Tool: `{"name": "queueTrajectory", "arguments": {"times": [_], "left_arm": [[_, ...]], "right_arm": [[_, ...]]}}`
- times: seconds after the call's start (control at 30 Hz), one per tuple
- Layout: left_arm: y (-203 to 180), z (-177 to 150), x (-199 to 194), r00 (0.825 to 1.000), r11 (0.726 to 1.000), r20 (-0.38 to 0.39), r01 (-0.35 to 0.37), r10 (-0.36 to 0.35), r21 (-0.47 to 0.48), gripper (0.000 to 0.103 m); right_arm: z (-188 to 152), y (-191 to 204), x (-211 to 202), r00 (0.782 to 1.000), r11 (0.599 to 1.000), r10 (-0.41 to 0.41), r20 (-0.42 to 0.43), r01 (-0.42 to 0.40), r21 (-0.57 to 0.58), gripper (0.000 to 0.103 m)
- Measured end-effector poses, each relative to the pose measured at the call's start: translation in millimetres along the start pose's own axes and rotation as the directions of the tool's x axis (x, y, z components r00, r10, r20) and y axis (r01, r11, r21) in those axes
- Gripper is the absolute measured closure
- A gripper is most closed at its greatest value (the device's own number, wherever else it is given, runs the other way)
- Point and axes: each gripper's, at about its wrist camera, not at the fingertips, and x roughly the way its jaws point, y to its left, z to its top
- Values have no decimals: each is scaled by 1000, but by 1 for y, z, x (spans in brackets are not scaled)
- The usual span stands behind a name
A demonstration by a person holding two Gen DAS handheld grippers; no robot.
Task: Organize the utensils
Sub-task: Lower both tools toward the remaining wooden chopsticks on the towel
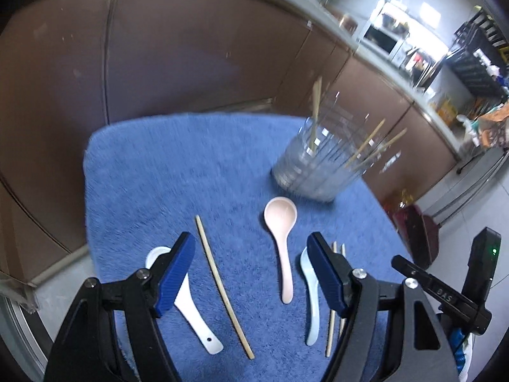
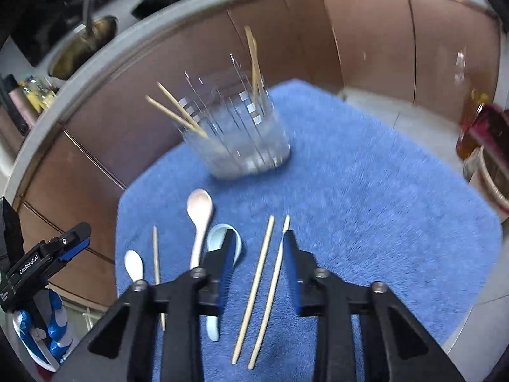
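Lying on a blue fleece mat [image 2: 366, 191], the loose utensils form a row along its near edge; a clear holder [image 2: 241, 137] stands near the far edge, with four chopsticks leaning inside it, two to one side and two to the other. From the mat's left side the row runs: white spoon [image 1: 194, 312]; single chopstick [image 1: 222, 286]; pink spoon [image 1: 283, 242], its bowl nearest the holder; pale blue spoon [image 2: 222, 242]; pair of chopsticks [image 2: 264, 289] lying side by side, apart from each other. Left gripper [image 1: 251, 277]: jaws wide, empty, above the single chopstick and pink spoon, the white spoon partly behind its left finger; whether the tips touch the mat cannot be told. Right gripper [image 2: 257, 261]: jaws narrower yet parted, pads pressing on nothing, straddling the pair of chopsticks; its left finger overlaps the pale blue spoon's bowl. Brown cabinet fronts [image 1: 191, 57] stand beyond the mat's far edge.
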Motion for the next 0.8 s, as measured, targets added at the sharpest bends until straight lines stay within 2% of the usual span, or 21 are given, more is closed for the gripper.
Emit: {"name": "queueTrajectory", "arguments": {"times": [0.17, 0.4, 0.67, 0.8], "left_arm": [[12, 6, 31, 996, 999, -93, -12, 9, -33, 42], [30, 18, 63, 979, 996, -201, -34, 16, -84, 53], [43, 26, 101, 949, 990, -313, -85, 45, -116, 70], [45, 26, 118, 932, 986, -354, -125, 78, -111, 75]], "right_arm": [[11, -13, 48, 990, 999, -32, -135, 33, 6, 84], [23, -18, 91, 969, 998, -71, -236, 68, -18, 85], [25, -16, 118, 948, 991, -131, -290, 115, -72, 85], [23, -21, 127, 943, 990, -140, -302, 122, -78, 85]]}}
